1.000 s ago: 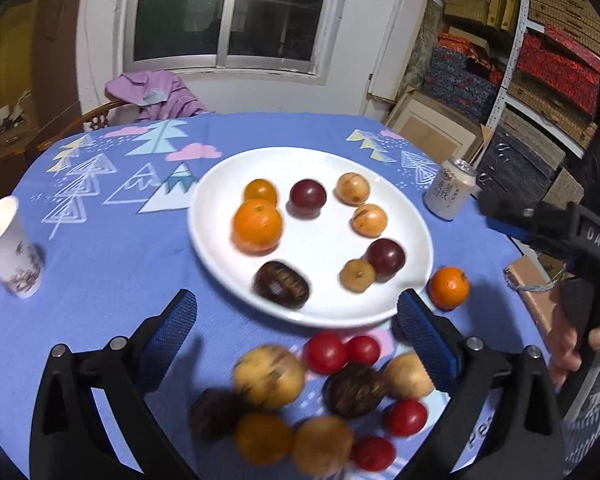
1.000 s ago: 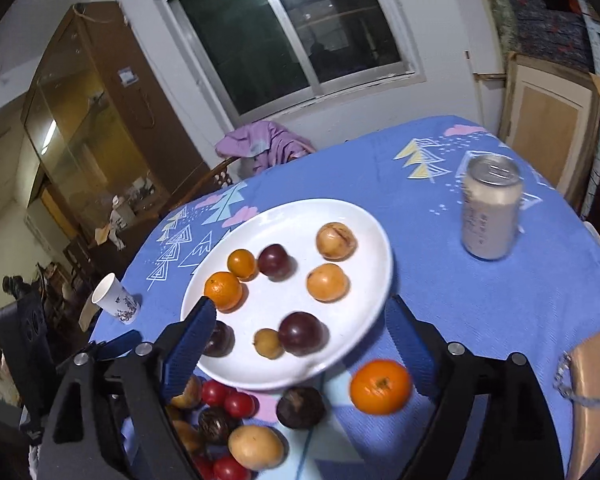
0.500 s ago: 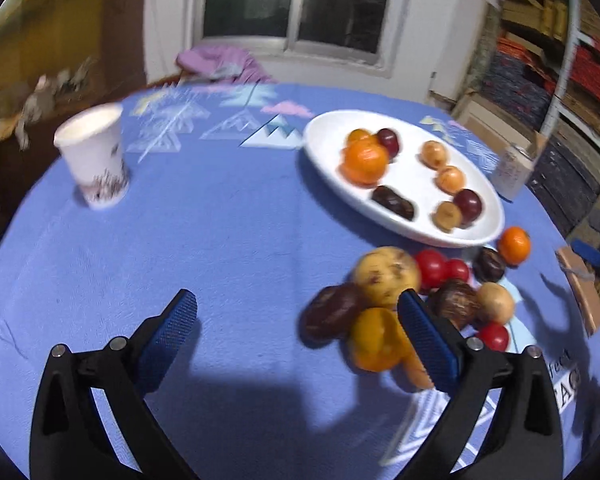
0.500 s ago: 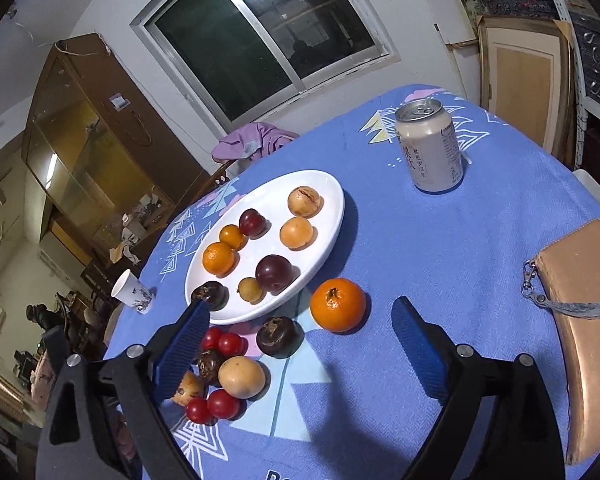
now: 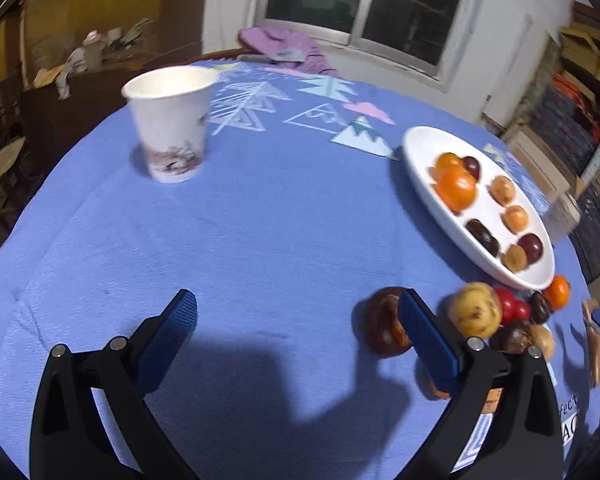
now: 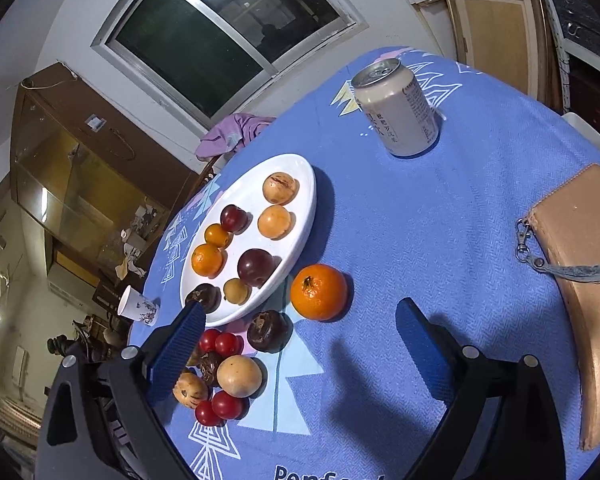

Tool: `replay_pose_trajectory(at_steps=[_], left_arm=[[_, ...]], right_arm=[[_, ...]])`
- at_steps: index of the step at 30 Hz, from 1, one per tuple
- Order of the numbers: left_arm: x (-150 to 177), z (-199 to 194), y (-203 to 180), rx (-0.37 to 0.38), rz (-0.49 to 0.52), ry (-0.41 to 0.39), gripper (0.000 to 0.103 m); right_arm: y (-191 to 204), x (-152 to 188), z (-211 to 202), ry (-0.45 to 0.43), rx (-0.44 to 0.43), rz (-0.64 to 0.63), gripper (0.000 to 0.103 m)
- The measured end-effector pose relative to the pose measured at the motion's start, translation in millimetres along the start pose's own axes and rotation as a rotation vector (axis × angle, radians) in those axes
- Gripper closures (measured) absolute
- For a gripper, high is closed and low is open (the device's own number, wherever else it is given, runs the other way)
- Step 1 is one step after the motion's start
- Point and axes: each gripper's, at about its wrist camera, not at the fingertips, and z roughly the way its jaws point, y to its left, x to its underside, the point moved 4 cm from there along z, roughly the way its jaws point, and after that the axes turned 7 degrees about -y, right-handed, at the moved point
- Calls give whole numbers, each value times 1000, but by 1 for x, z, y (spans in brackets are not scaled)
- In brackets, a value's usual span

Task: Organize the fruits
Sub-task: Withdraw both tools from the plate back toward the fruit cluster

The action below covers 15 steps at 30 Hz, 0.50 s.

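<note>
Eight fruits (plate (image 6: 300,184)) (image 6: 278,188)

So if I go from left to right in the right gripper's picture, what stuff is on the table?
Paper cup → white plate → loose orange → drink can → tan pouch.

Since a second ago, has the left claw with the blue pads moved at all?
Yes. The left gripper has swung leftward: the white oval plate slid from centre view to the right edge, and the white paper cup now looms nearer.
</note>
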Motion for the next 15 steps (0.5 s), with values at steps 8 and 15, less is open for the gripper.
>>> replay_pose_trajectory(at_steps=[8, 15], left_arm=[[3, -5, -16, 71, 44, -4, 4], [8, 14, -45, 62, 159, 37, 4]], right_arm=[[5, -1, 0, -11, -8, -33, 6], [9, 2, 4, 3, -20, -45, 6]])
